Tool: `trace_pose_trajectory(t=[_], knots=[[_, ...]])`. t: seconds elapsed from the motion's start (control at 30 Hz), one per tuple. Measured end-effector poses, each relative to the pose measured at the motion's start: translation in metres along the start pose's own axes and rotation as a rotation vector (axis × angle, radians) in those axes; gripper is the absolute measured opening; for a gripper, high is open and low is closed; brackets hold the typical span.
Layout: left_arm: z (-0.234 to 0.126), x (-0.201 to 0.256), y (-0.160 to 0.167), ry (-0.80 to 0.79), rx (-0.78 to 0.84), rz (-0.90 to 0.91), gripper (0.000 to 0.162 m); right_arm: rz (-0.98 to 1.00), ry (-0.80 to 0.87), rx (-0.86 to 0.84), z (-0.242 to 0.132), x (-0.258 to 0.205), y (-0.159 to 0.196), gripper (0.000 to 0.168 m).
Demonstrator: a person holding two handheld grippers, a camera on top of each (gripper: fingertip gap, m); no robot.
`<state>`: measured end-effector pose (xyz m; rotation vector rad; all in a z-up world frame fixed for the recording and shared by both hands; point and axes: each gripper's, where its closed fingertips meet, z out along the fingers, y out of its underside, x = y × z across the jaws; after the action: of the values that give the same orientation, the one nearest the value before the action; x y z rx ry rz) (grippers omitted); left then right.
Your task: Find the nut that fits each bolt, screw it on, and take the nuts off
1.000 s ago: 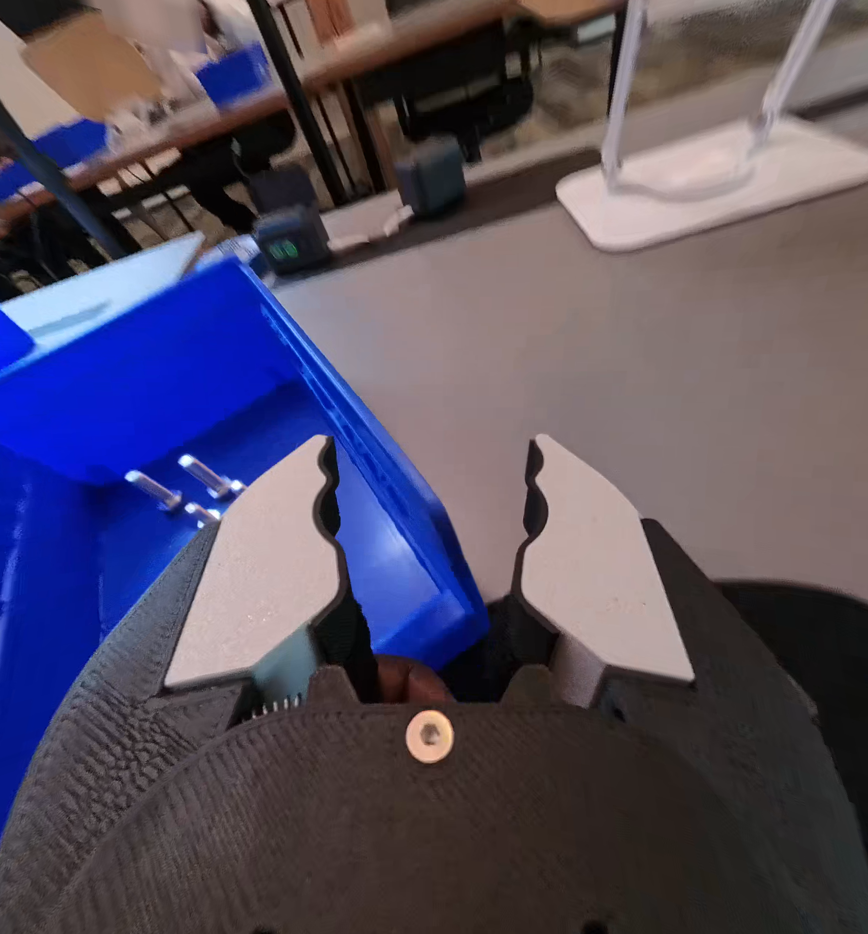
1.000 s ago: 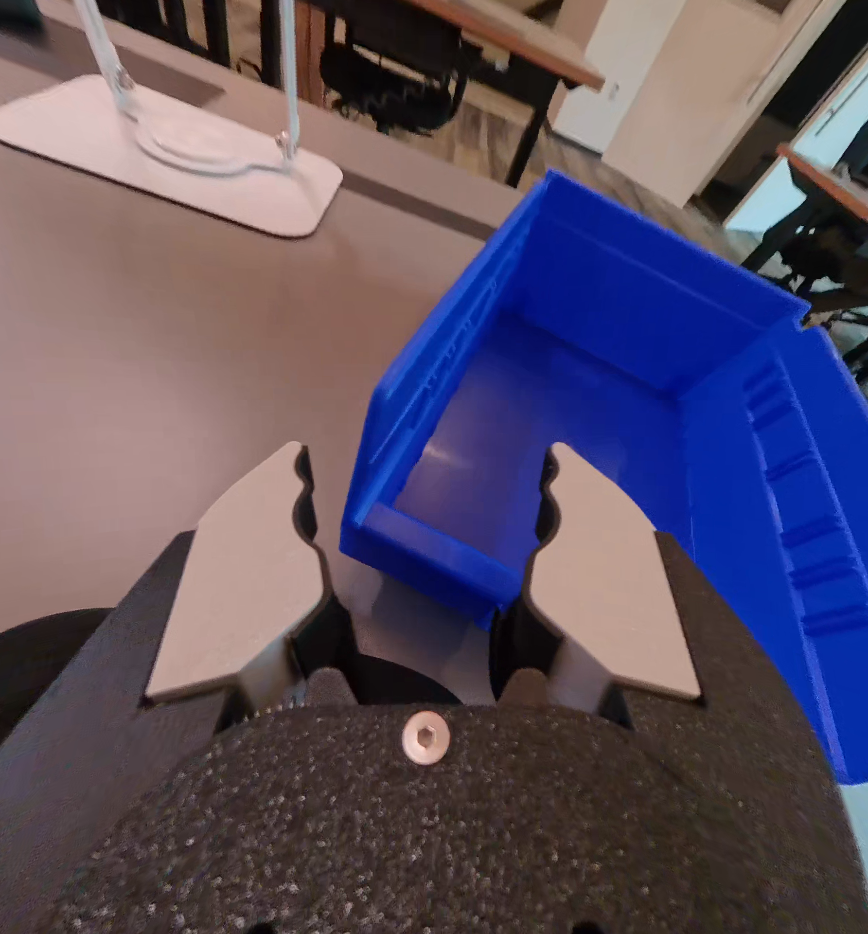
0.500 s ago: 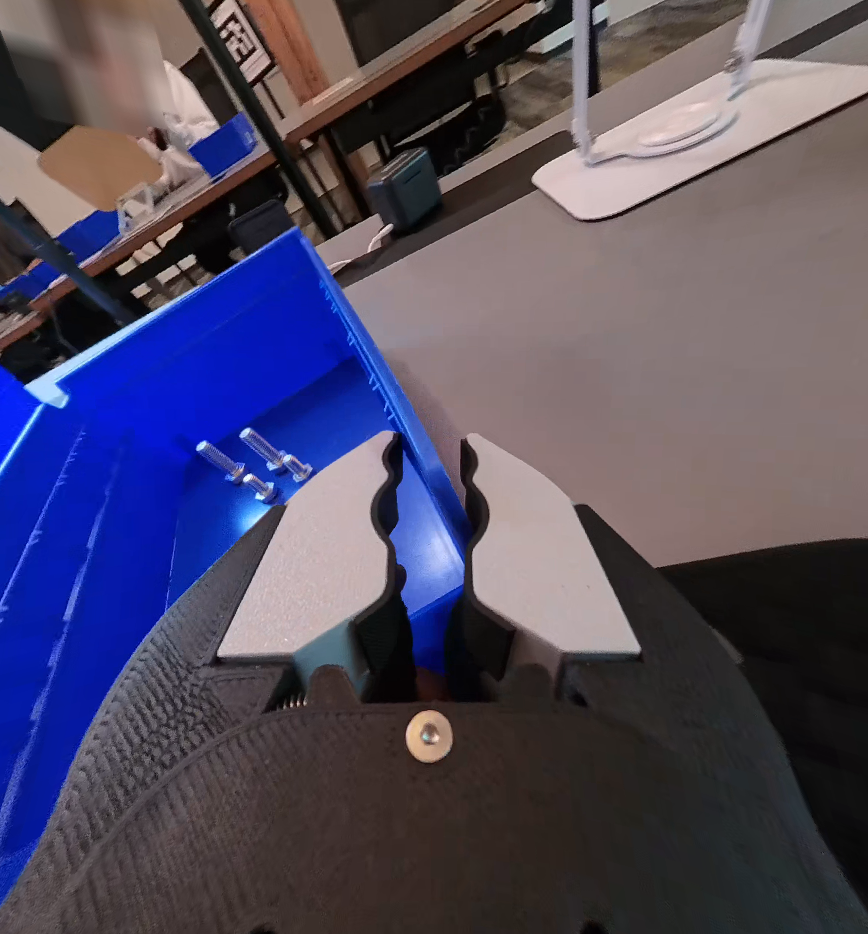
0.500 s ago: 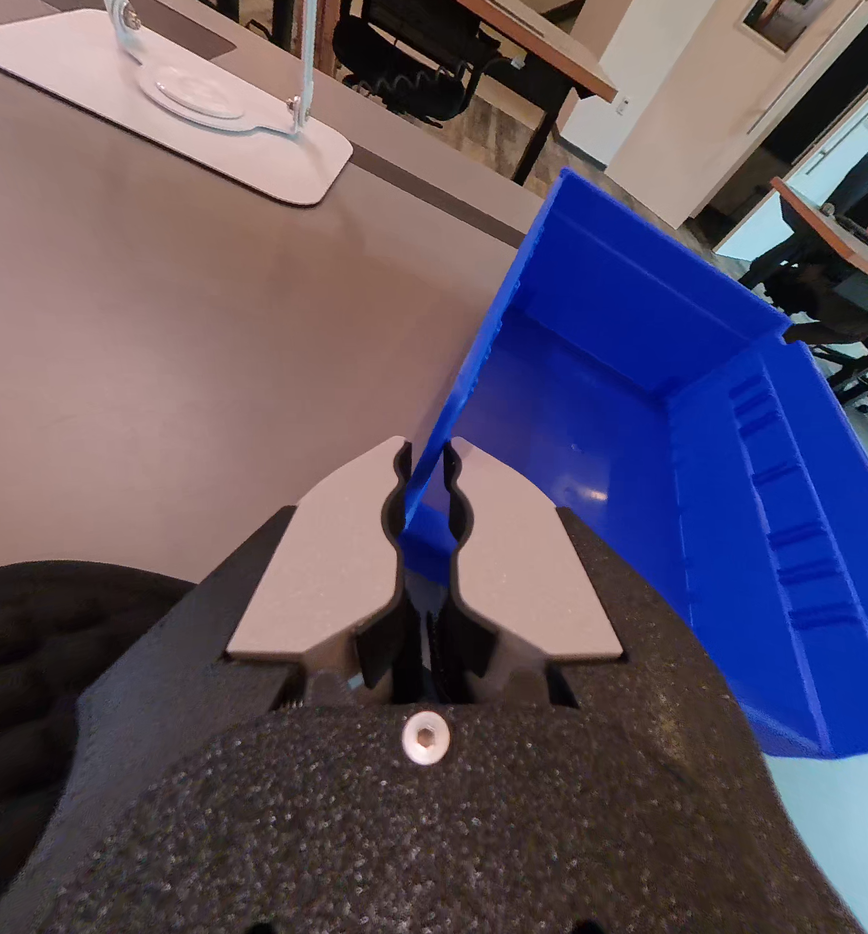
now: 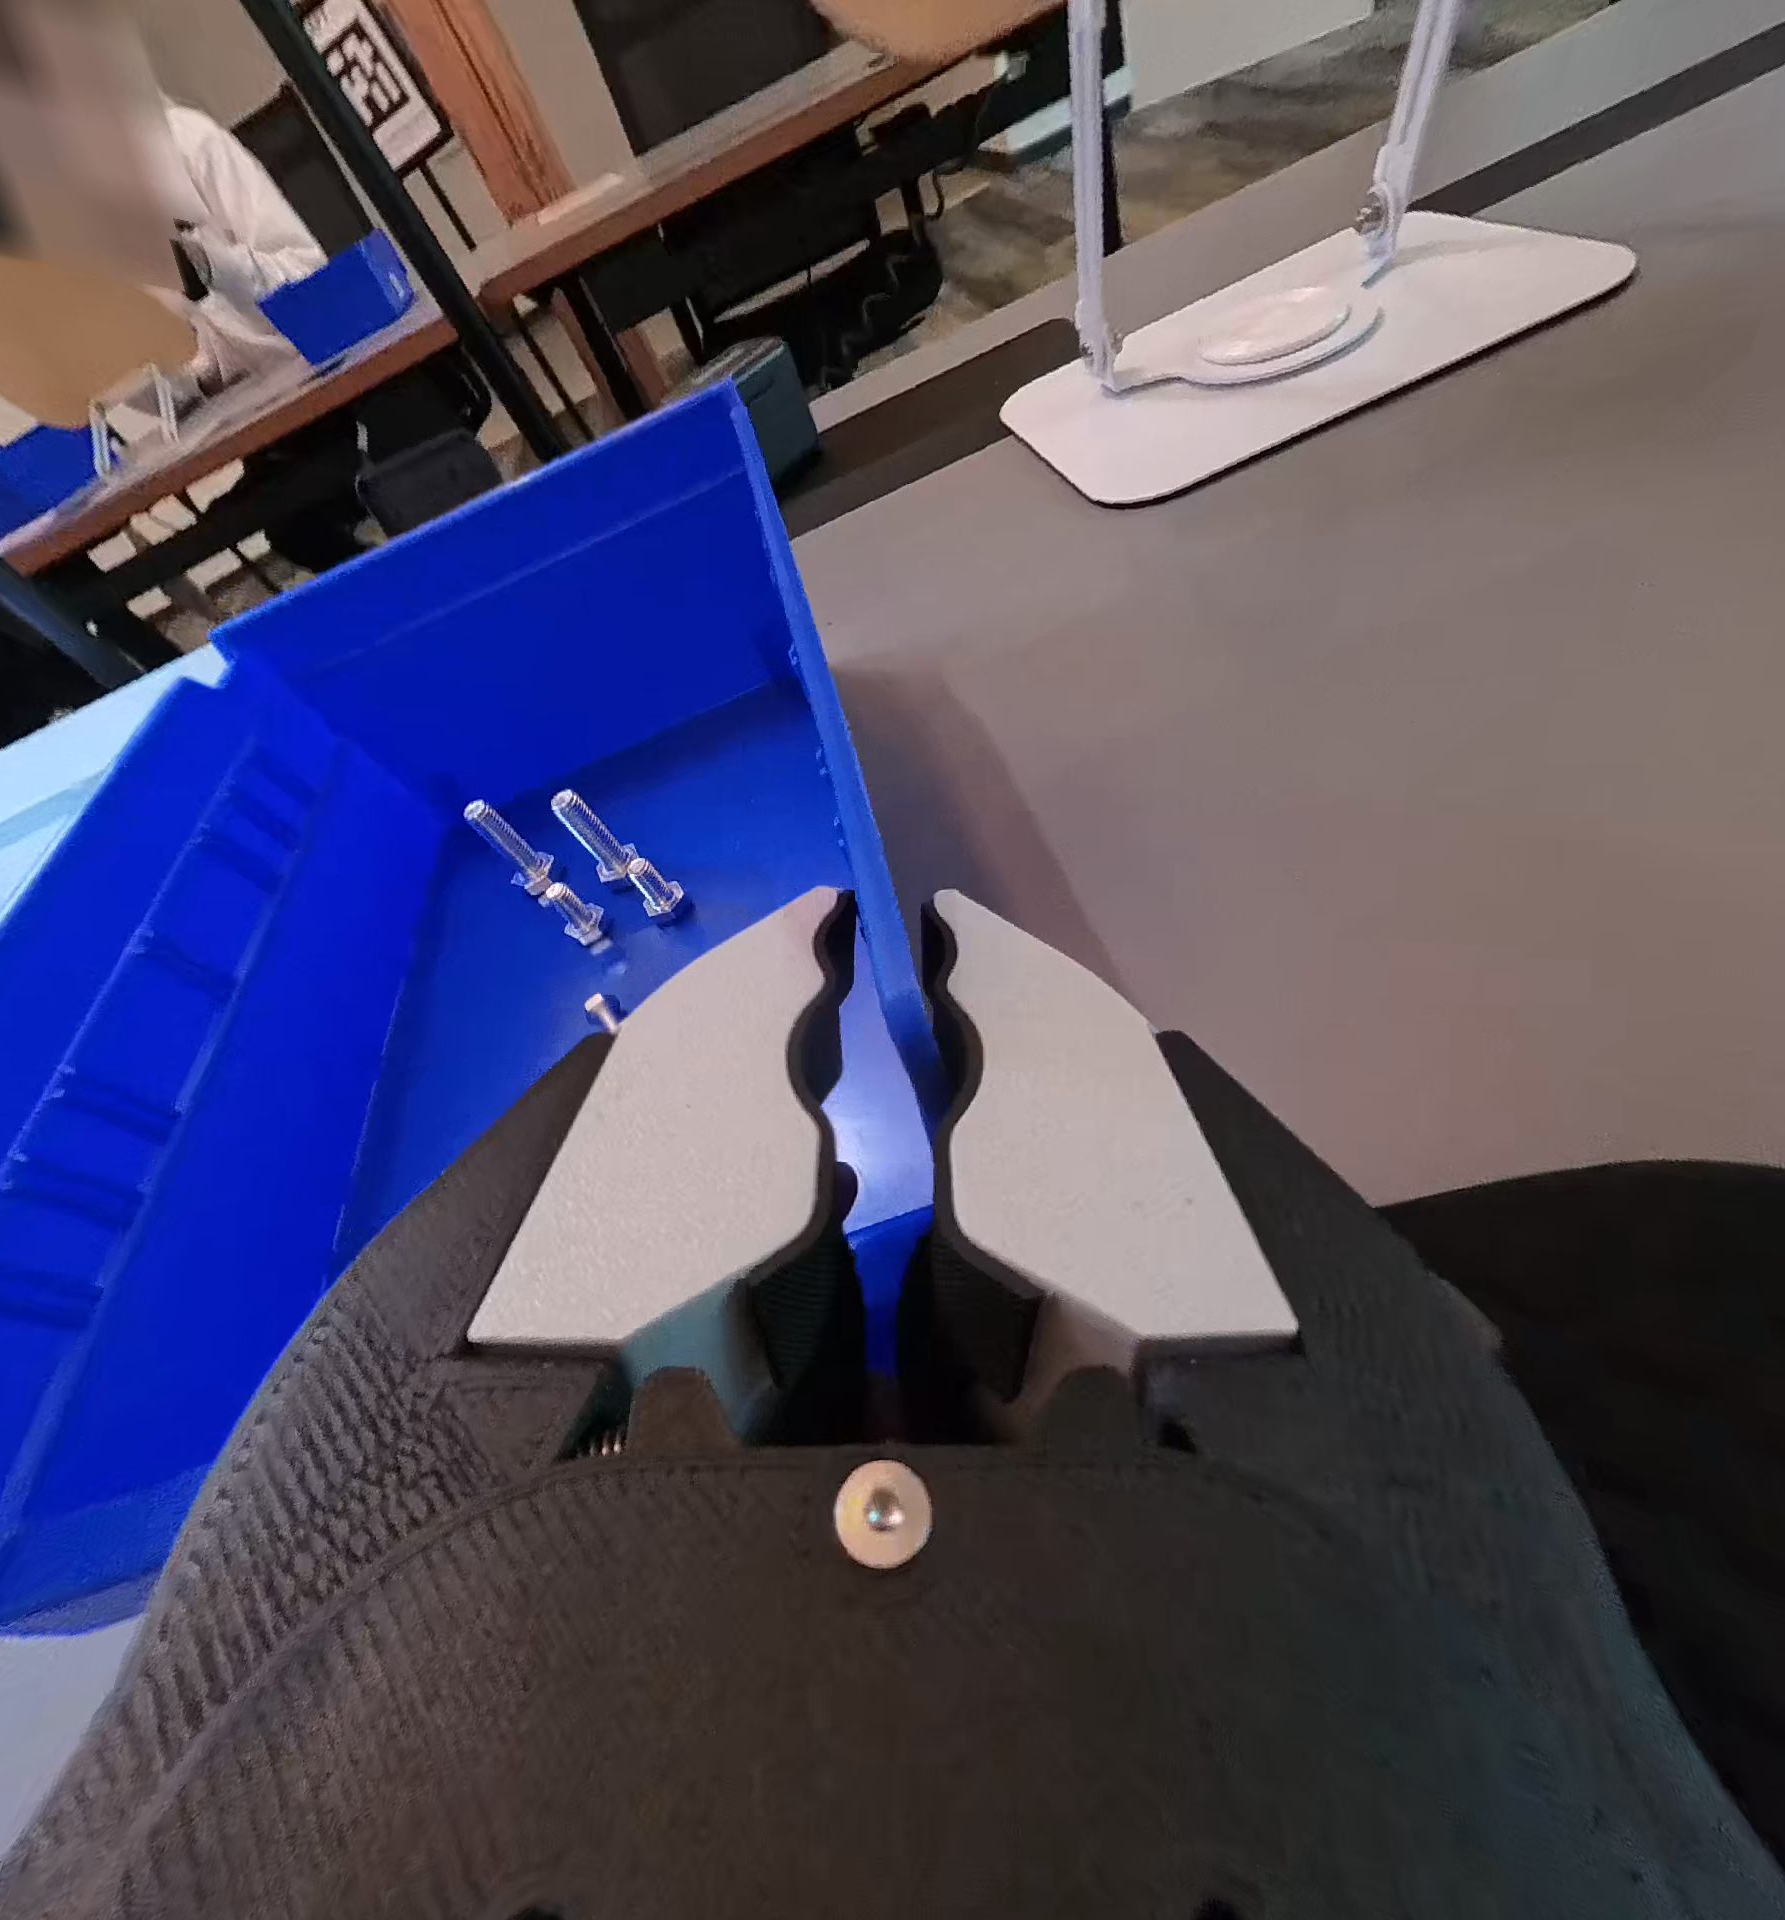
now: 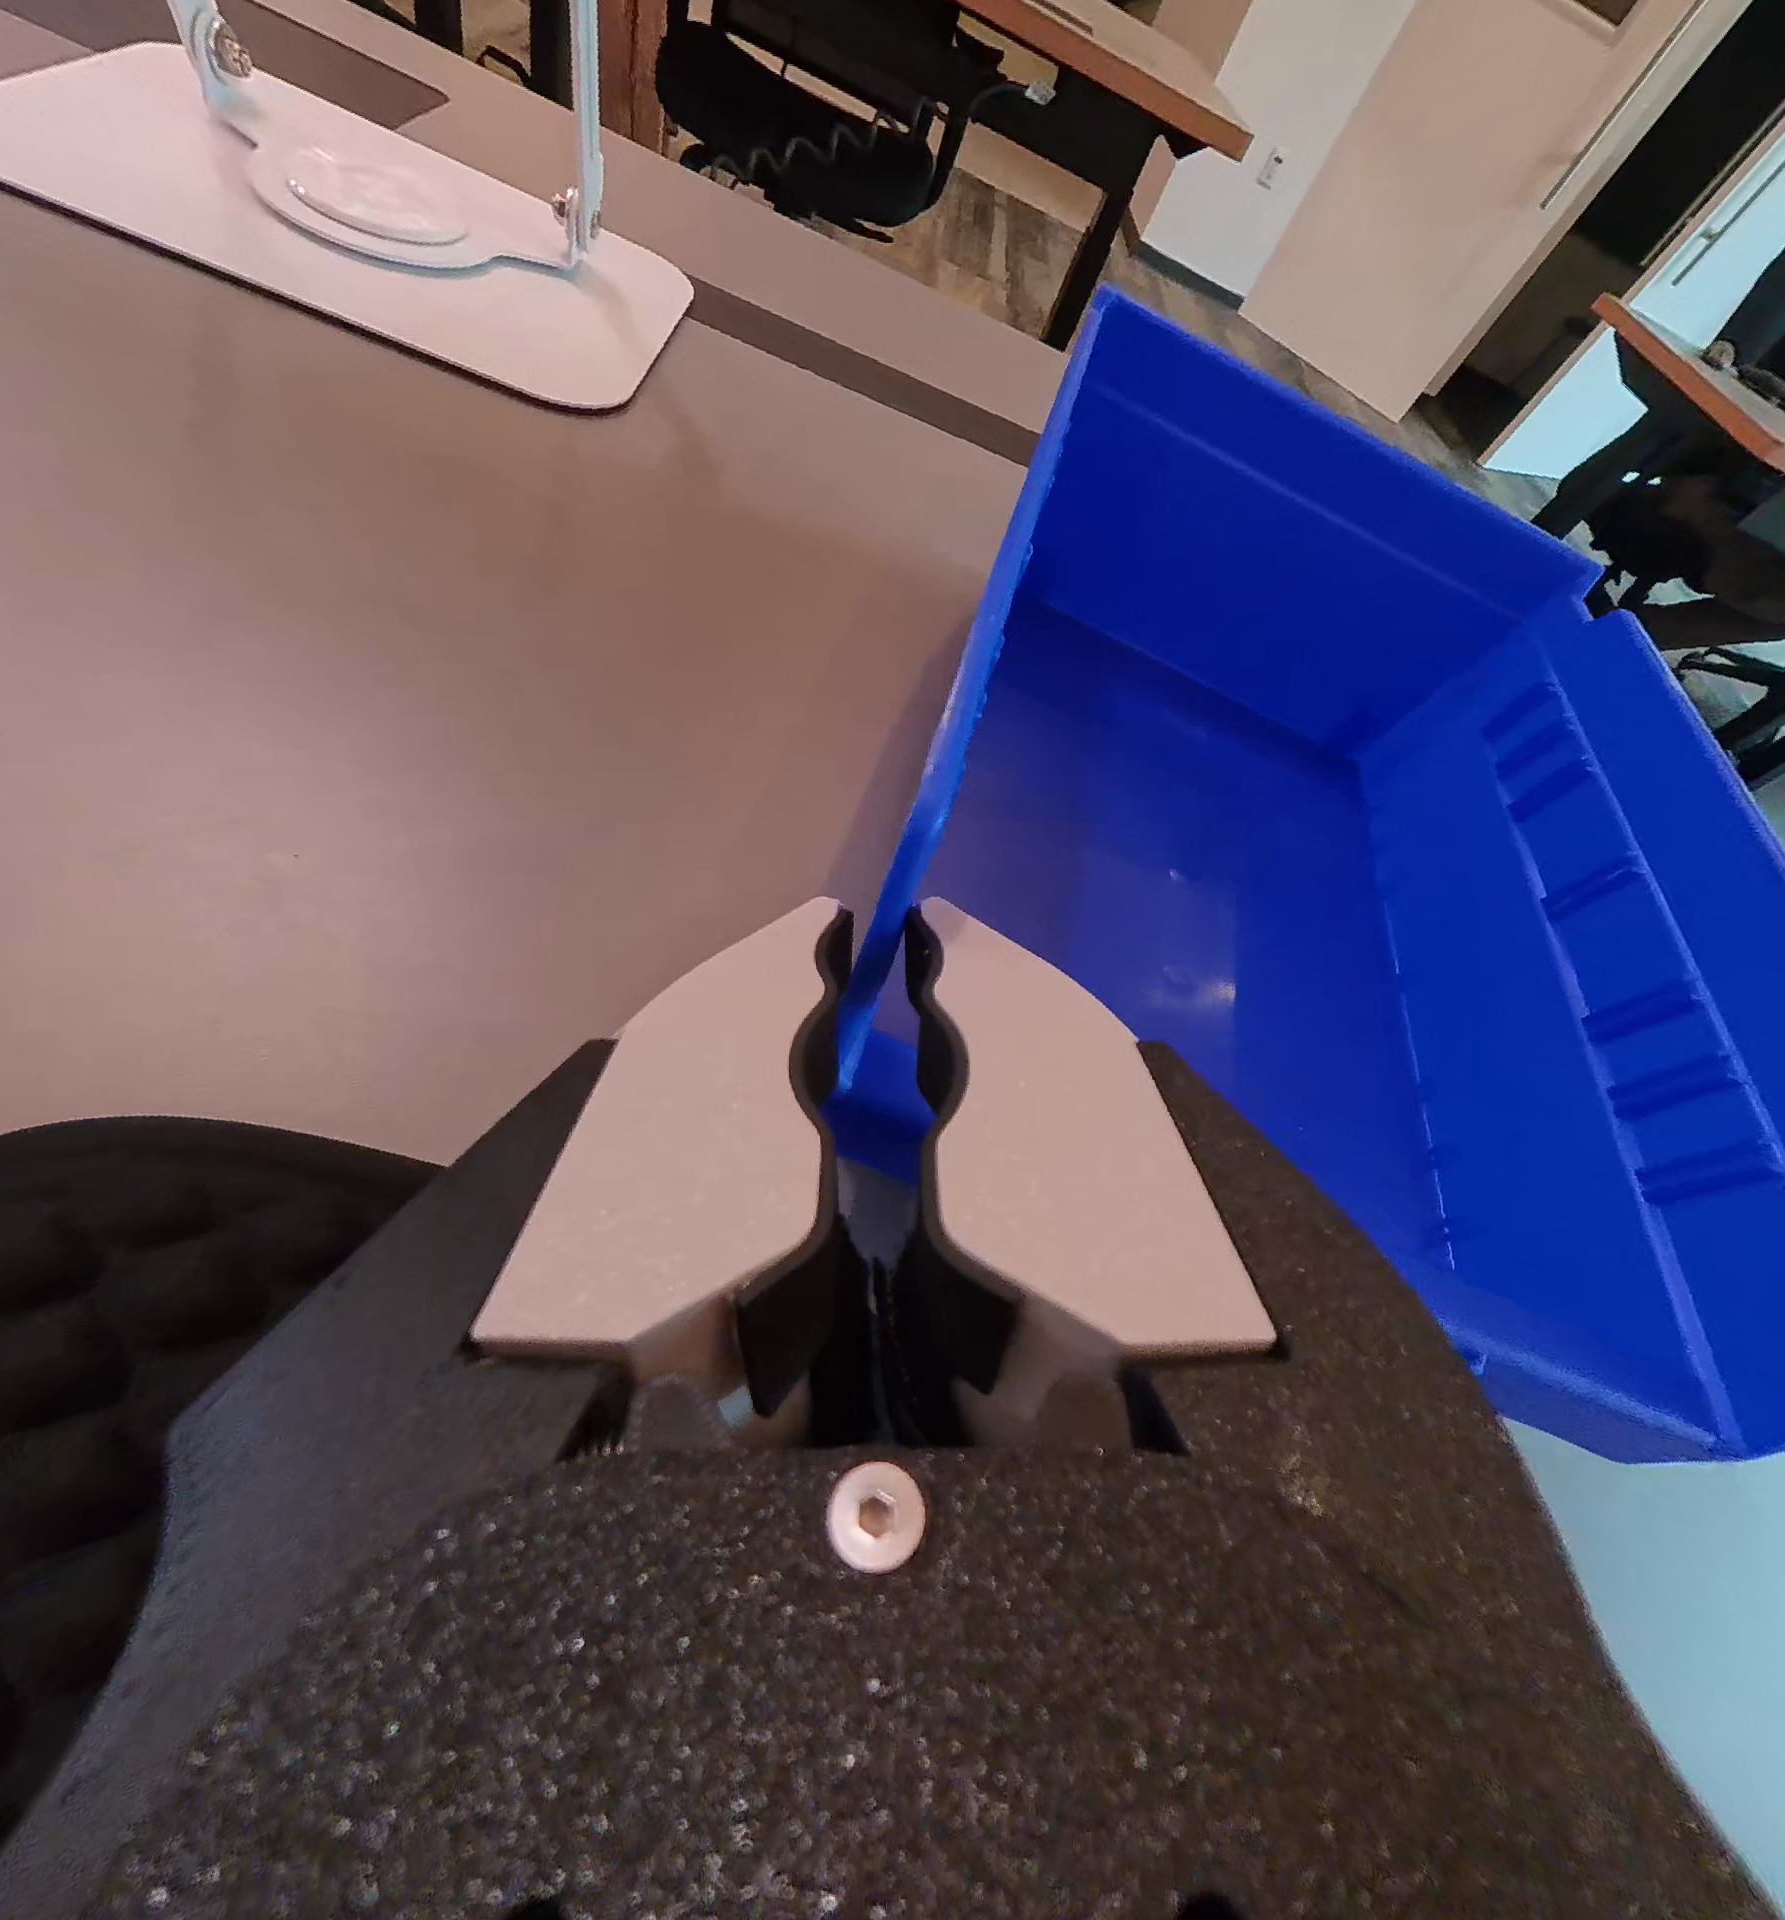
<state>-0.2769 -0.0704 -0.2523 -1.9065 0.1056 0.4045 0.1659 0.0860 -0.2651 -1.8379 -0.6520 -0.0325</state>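
Fingers (image 5: 1033, 1049) pinch the blue bin (image 5: 576, 665) wall, hiding one bolt (image 5: 602, 1010) partly.

Counting — five bolts (image 5: 597, 873) lying in one blue bin (image 5: 555, 623); second blue bin (image 6: 1387, 582) sitting bare. One white stand (image 5: 1314, 343) resting on grey table (image 5: 1387, 727). Two grippers showing — left gripper (image 5: 888, 914), right gripper (image 6: 877, 925).

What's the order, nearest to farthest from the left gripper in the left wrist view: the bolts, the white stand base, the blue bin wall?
1. Blue bin wall: pinched between the fingers of the left gripper.
2. Bolts: inside the bin, ahead and to the left.
3. White stand base: far across the grey table, upper right.
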Motion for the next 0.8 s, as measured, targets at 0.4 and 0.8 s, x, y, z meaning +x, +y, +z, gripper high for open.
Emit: trace_pose_trajectory(t=[0.4, 0.8], knots=[[-0.016, 0.040, -0.073, -0.185, 0.076, 0.128, 0.048, 0.063, 0.010, 0.145, -0.022, -0.008, -0.042, 0.086], [-0.008, 0.056, -0.077, -0.105, 0.051, 0.084, 0.051, 0.045, -0.109, 0.161, -0.022, -0.053, -0.055, 0.101]])
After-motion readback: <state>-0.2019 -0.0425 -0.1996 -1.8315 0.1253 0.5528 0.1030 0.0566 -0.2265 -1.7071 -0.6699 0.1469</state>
